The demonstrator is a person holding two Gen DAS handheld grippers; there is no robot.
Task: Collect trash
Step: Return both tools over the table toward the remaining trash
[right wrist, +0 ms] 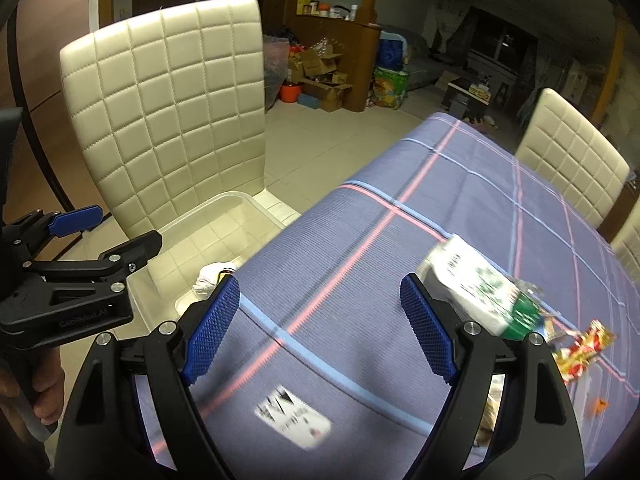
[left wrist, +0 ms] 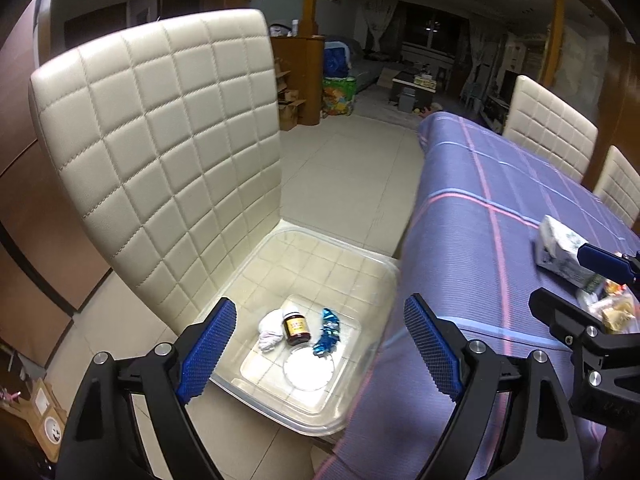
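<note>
Your left claw (left wrist: 316, 352) hangs wide and empty above the bin (left wrist: 360, 276) on the chair; your right claw (right wrist: 320, 328), equally wide and empty, must next close on the carton (right wrist: 472, 292) lying on the bench (right wrist: 400, 184).

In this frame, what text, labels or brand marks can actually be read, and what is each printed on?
Embossed word on the left gripper body: looks like "CapRobot.AI", only partly legible.
Yellow label on the brown jar in the clear bin: too small to read.
Print on the white-and-green carton on the table: blurred.
Black-and-white card: blurred.
Red-and-yellow wrapper: blurred.
</note>
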